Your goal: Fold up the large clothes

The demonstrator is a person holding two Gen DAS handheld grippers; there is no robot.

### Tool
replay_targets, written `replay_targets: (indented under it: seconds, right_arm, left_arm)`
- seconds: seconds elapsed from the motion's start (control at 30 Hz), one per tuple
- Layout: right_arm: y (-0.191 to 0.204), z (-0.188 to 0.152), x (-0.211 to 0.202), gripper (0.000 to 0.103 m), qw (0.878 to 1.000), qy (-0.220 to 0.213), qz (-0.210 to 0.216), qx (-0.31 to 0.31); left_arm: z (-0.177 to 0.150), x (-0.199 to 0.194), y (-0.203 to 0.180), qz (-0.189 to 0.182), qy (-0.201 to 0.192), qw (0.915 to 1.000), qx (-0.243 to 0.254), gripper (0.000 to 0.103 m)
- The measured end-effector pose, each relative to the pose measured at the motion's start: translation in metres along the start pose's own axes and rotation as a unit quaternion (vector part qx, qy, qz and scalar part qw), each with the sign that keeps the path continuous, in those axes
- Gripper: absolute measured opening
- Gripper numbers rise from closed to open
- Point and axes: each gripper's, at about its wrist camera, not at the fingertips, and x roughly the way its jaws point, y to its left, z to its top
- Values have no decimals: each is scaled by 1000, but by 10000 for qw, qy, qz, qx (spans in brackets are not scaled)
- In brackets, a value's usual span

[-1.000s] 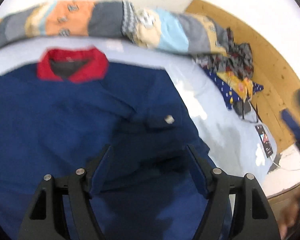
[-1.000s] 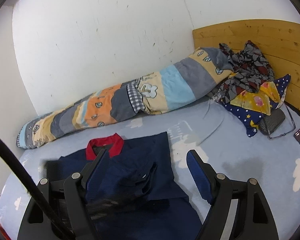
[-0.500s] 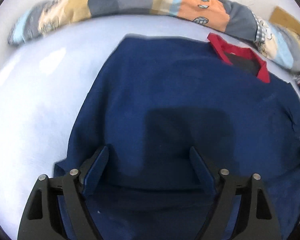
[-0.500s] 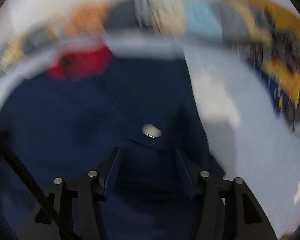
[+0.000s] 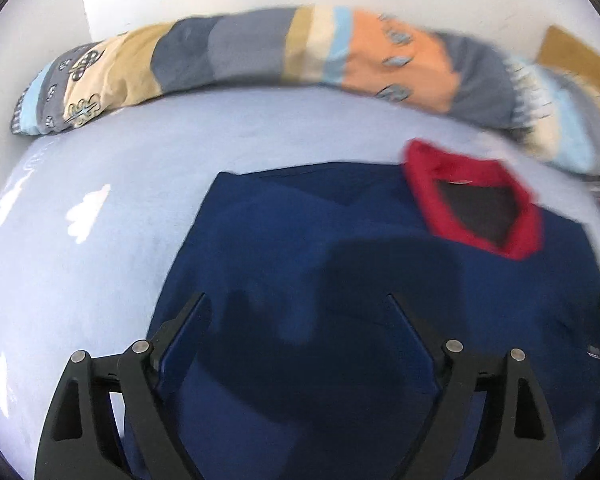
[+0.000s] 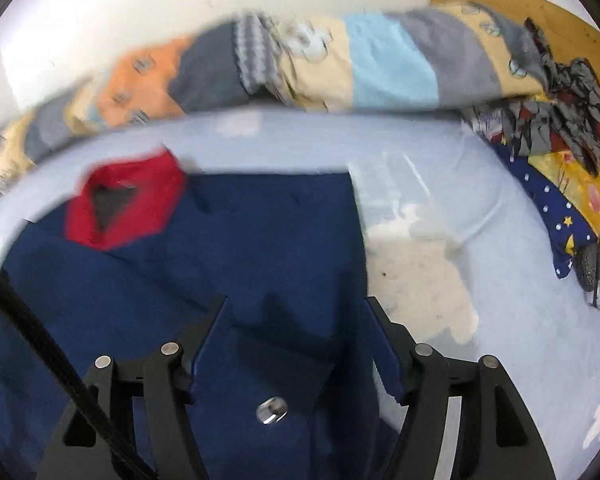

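Note:
A navy blue jacket (image 5: 340, 260) with a red collar (image 5: 440, 184) lies spread on the pale blue bed sheet (image 5: 100, 200). My left gripper (image 5: 300, 312) is open and hovers over the jacket's left half, near its left edge. In the right wrist view the jacket (image 6: 260, 240) and its red collar (image 6: 140, 200) show again. My right gripper (image 6: 296, 312) is open over the jacket's right side, with a silver snap button (image 6: 272, 408) between its fingers. Neither gripper holds cloth.
A long patchwork rolled quilt (image 5: 260, 52) lies along the white wall at the far side; it also shows in the right wrist view (image 6: 340, 68). A pile of patterned clothes and a starred blue pillow (image 6: 560, 184) sit by the wooden headboard (image 6: 540, 12) at right.
Both grippers have swung over the jacket: the left view has moved left toward the jacket's left edge, the right view has dropped down close onto the jacket's right side. Both stay open.

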Motion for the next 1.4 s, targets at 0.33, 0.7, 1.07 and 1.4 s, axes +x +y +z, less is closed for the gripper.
replay_targets:
  seconds: [0.33,0.7,1.07,1.4]
  right_arm:
    - [-8,-4,-7,75,9998,-122,98,149]
    - [18,-95,-32,76,9977,589,302,-117]
    - [39,-161,-109,79,9965,196,760,-298]
    - [70,-266,-134,79,9940,387,918,-454]
  left_arm:
    - [-23,-7,21,-100,-91,9998,-128,95]
    - [-114,-44,30,2,737,9972,110,95]
    - [-169,-147,42,-393,-41,9987,-336,95]
    - [-276,-164,5,-288,174,9994,100,95]
